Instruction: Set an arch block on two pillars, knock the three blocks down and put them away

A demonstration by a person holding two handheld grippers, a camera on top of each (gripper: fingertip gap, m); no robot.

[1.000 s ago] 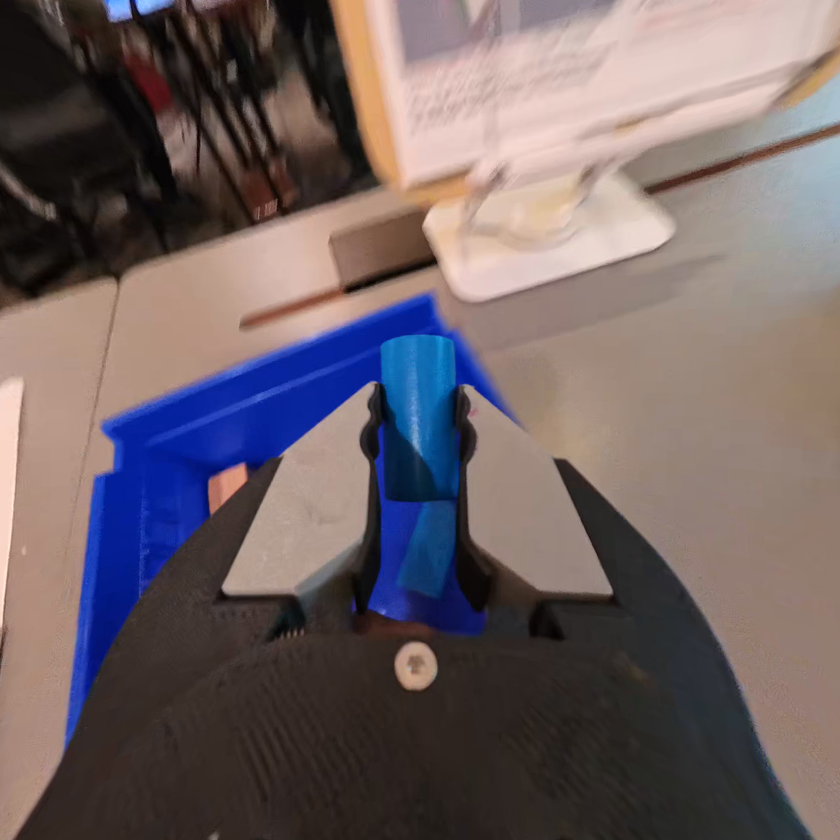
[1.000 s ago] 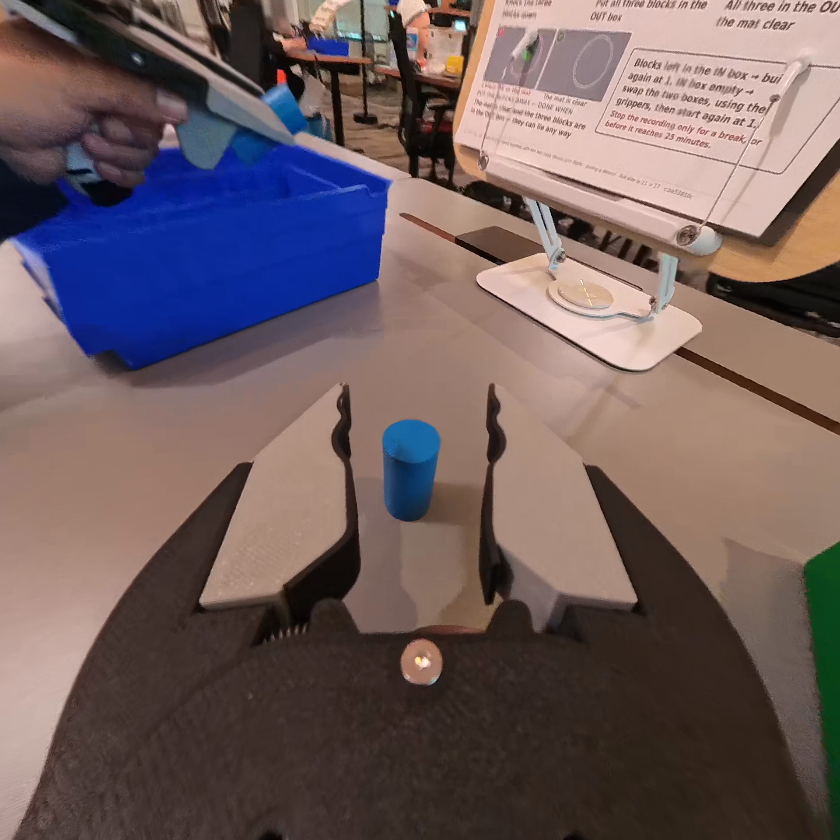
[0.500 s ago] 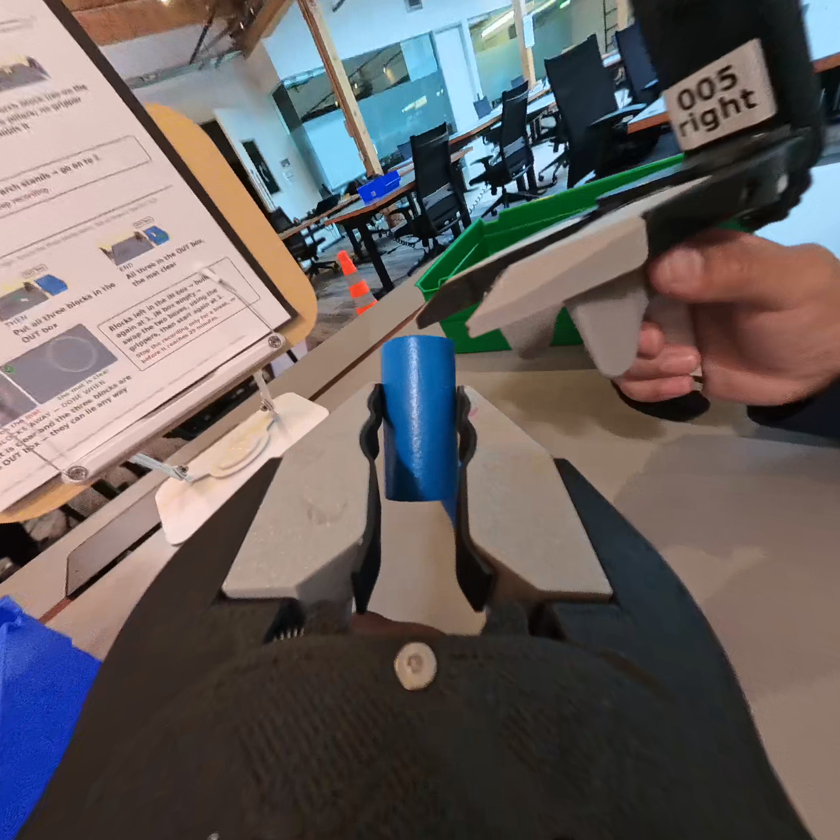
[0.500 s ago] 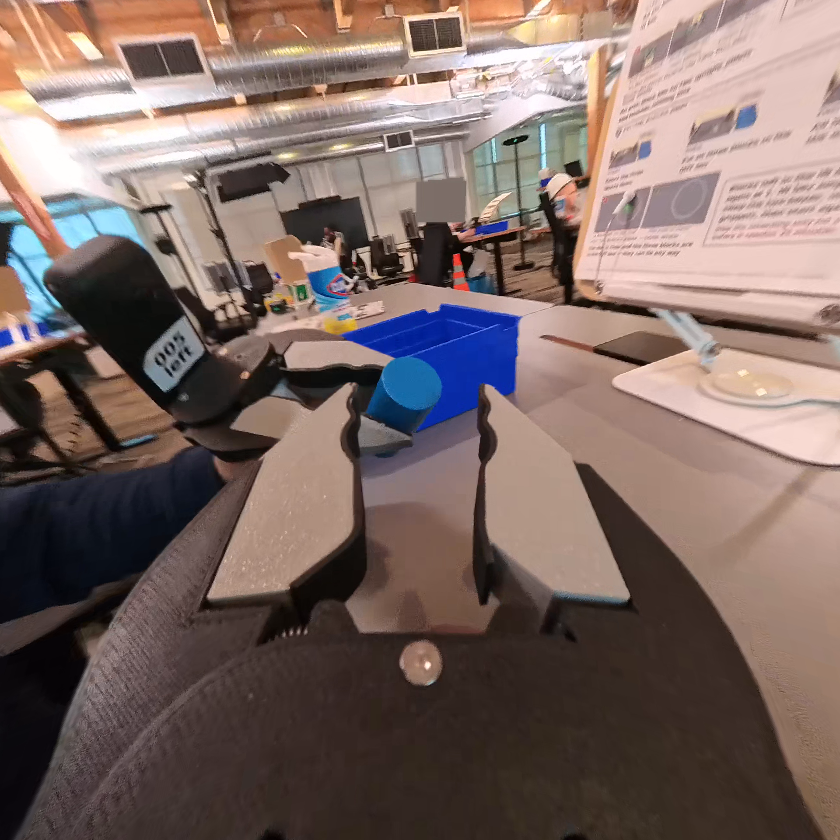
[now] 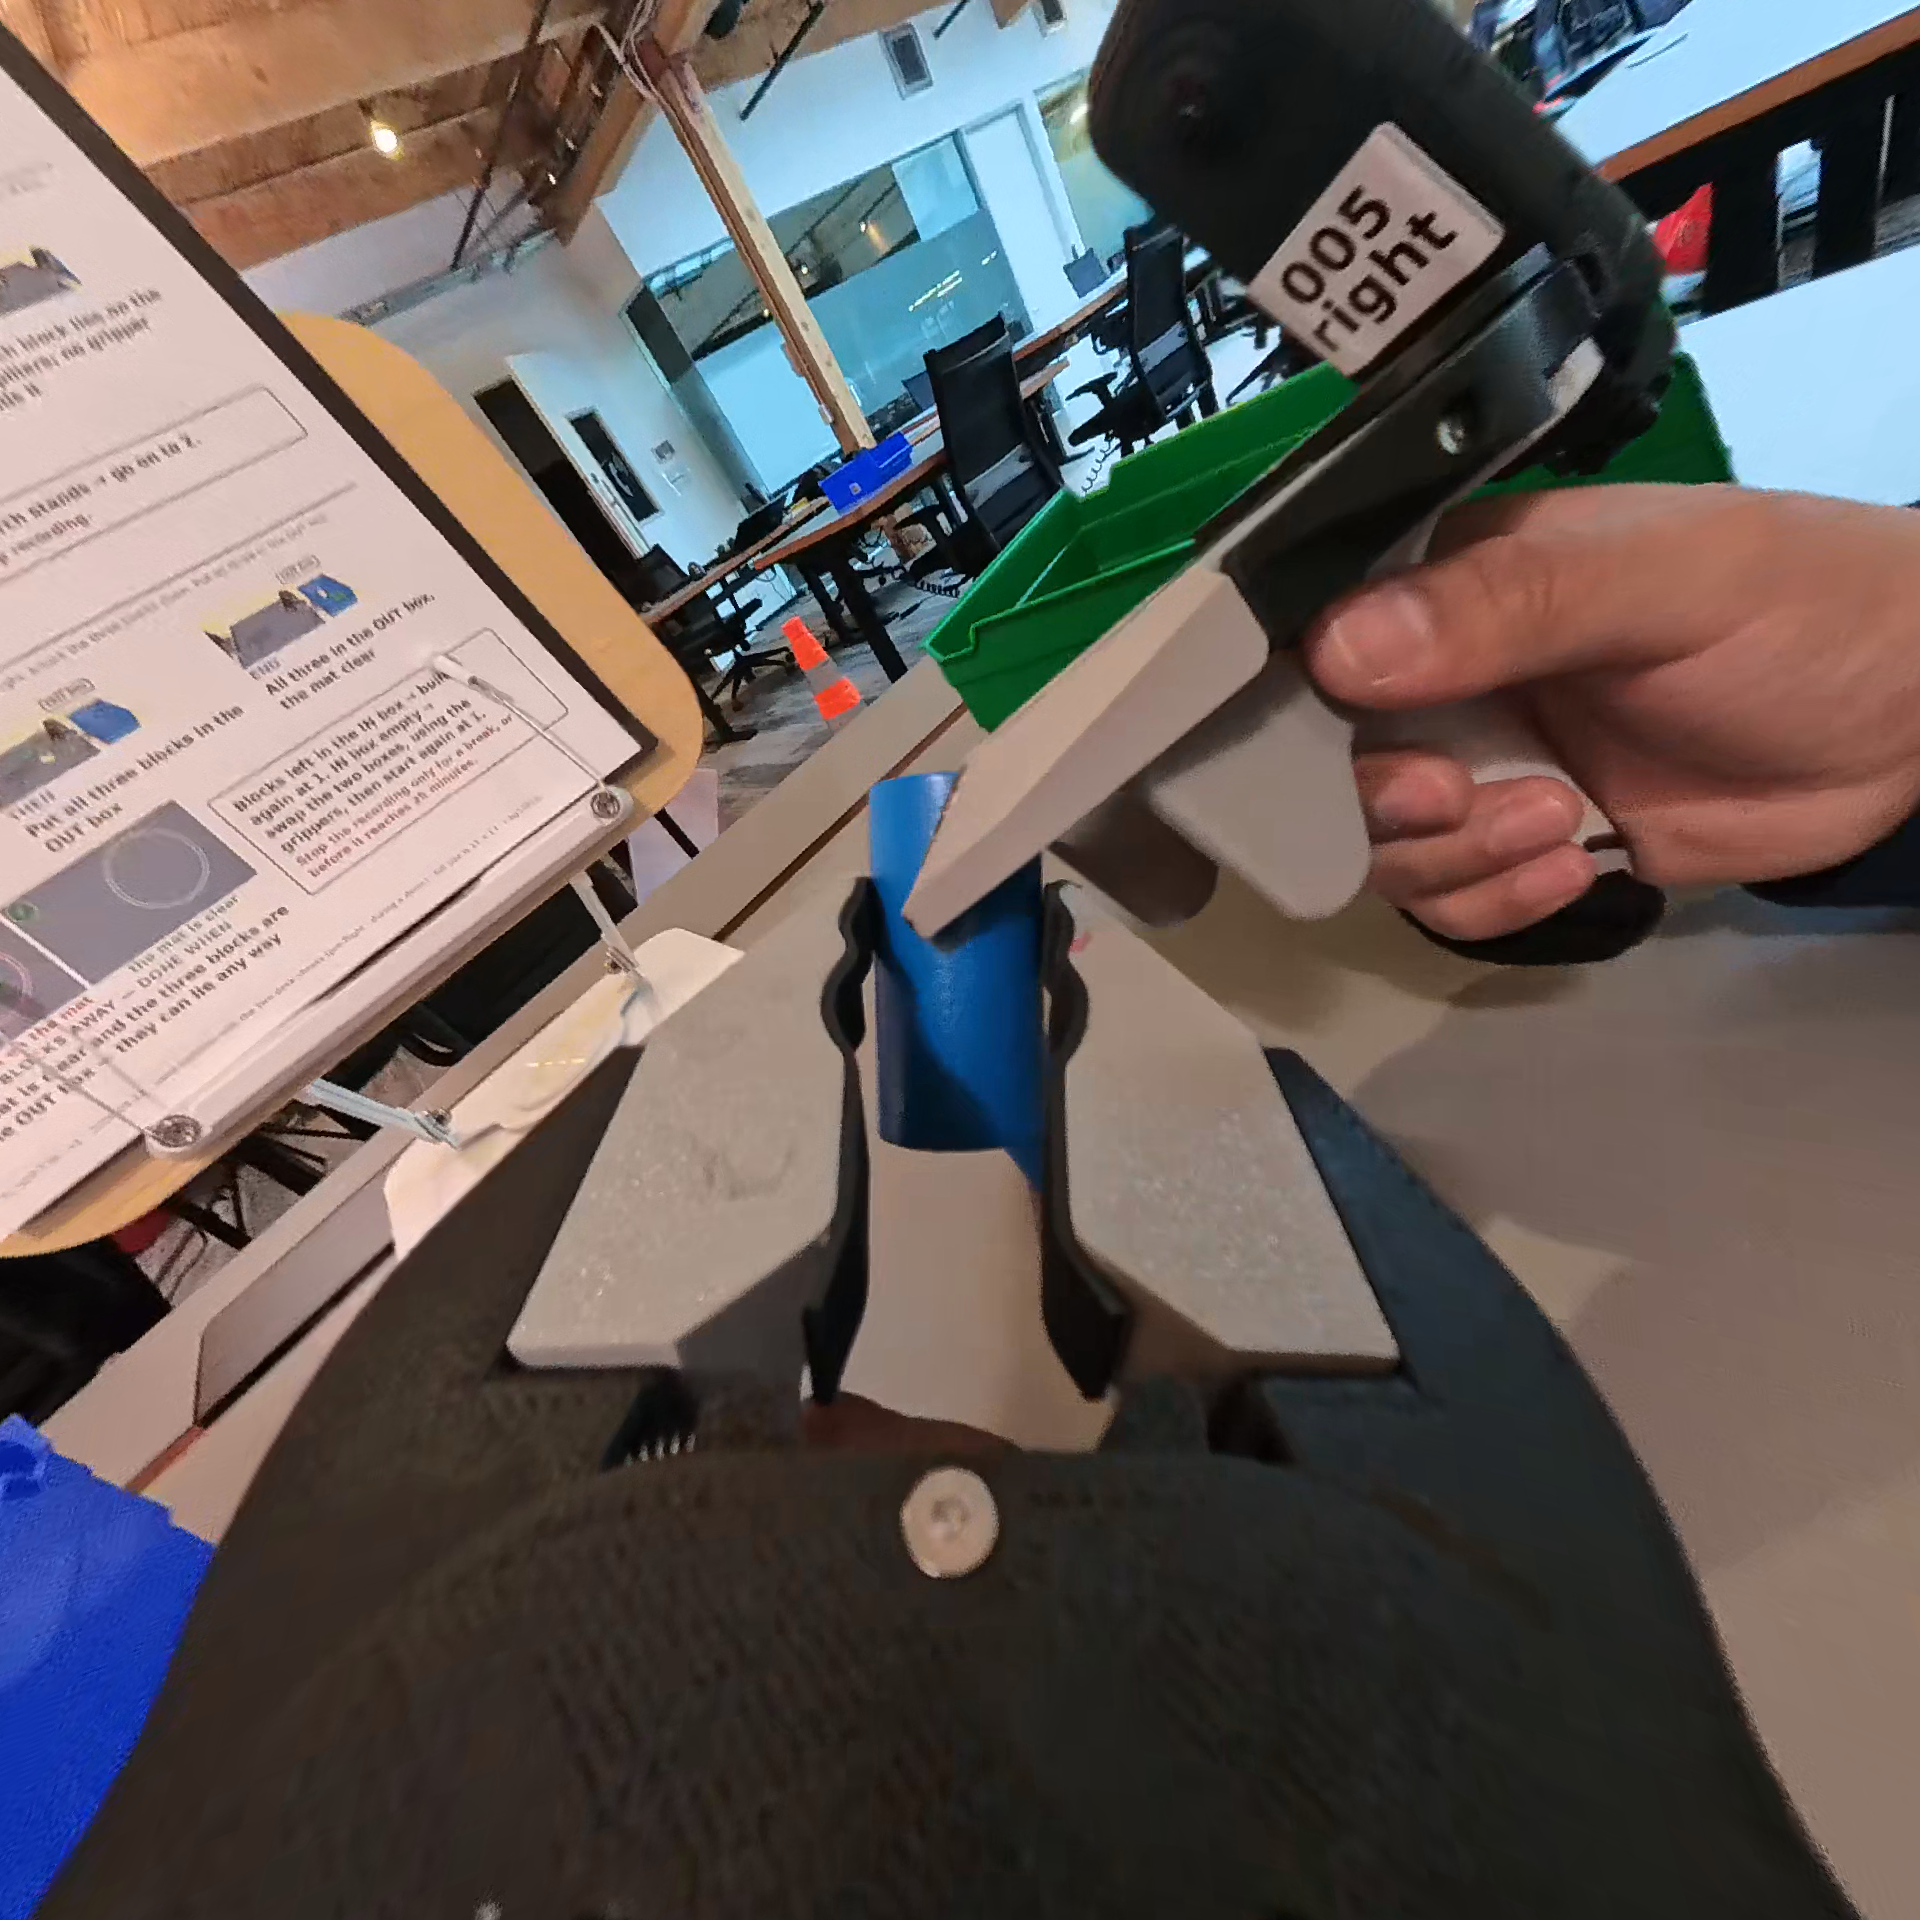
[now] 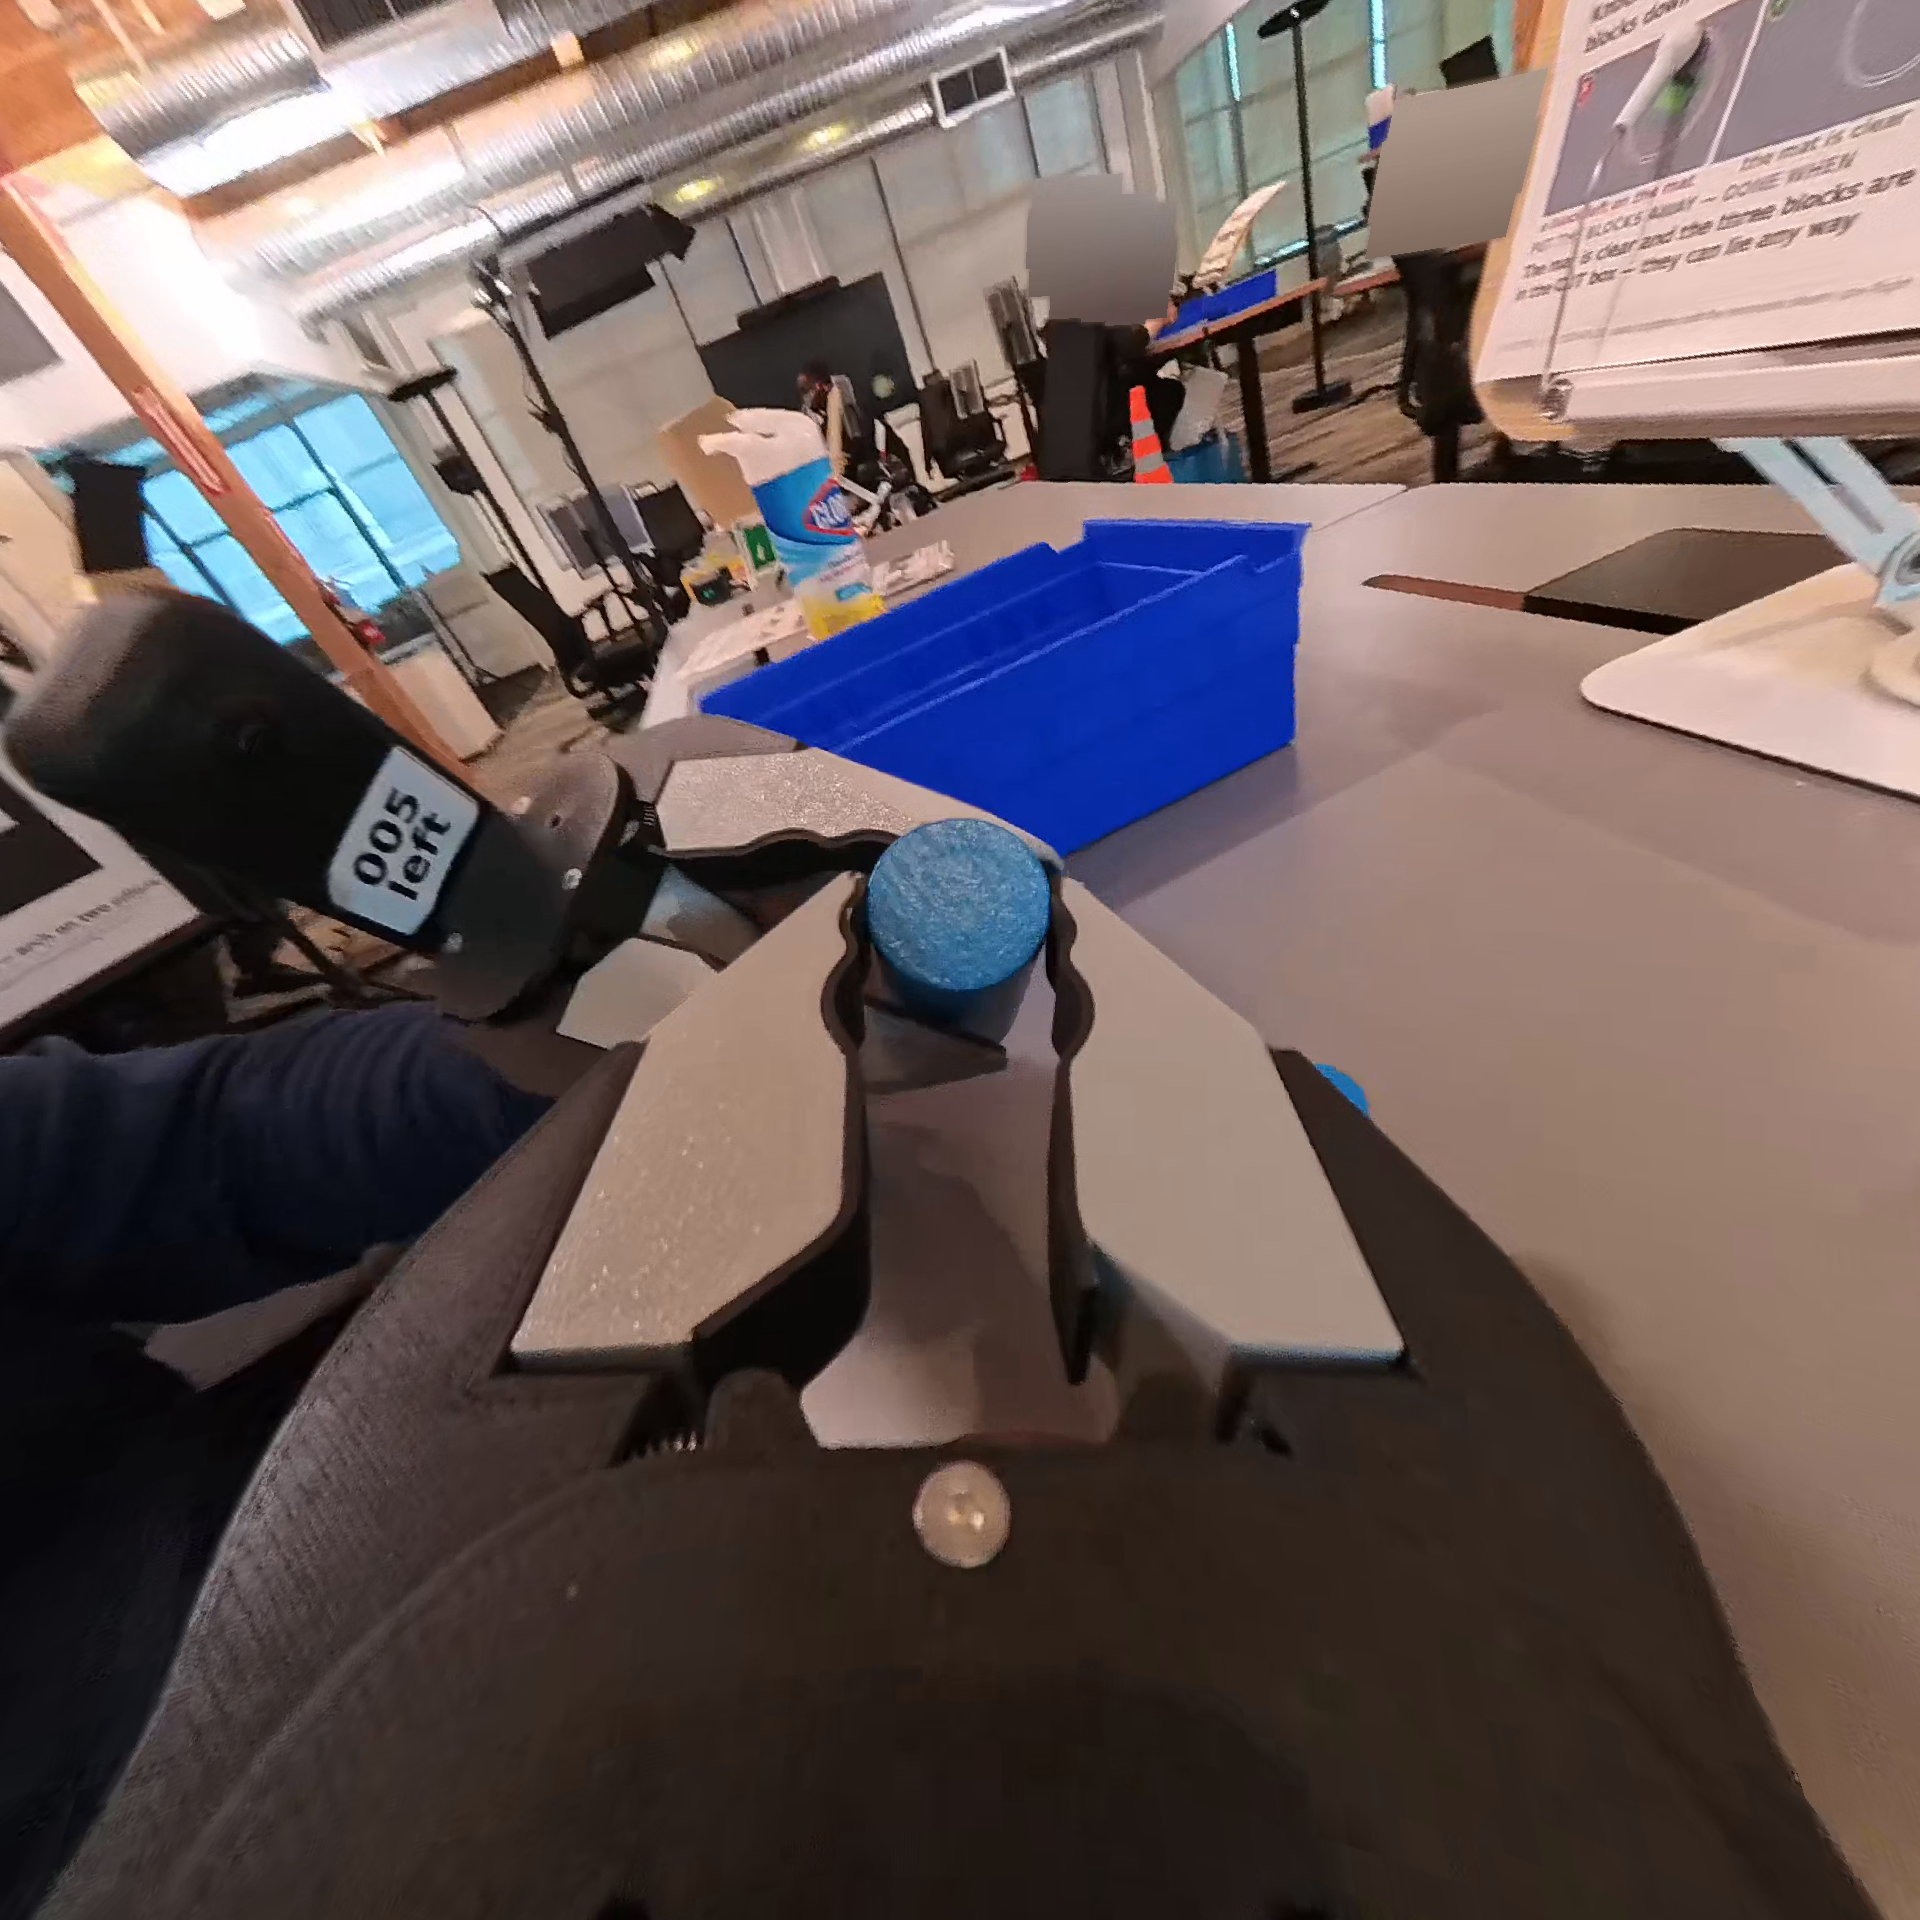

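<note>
Plainly, both of my claws are on one thing. My left claw [image 5: 956, 966] is clamped on the blue pillar [image 5: 961, 1039], a short round block, its black pads [image 5: 844, 977] pressed against the curved sides at about mid-length, with the far end sticking out past the tips. My right claw [image 6: 956, 956] comes in across it from the right and is closed on that free end, a pad on either flank of the round face, so the pillar hangs between the two claws, clear of the grey surface [image 5: 1558, 1143] below. It looks to me like a painted, rigid block, light enough for one claw and not fragile. The smooth round wall is what I would mind: squeezed off the widest line it could roll or squirt out, so I judge the hold belongs square across the middle, seated in the wavy pads. A blue bin [image 6: 1039, 707] stands beyond my right claw's tips, and a green bin [image 5: 1091, 561] behind my right claw as seen from the left.
</note>
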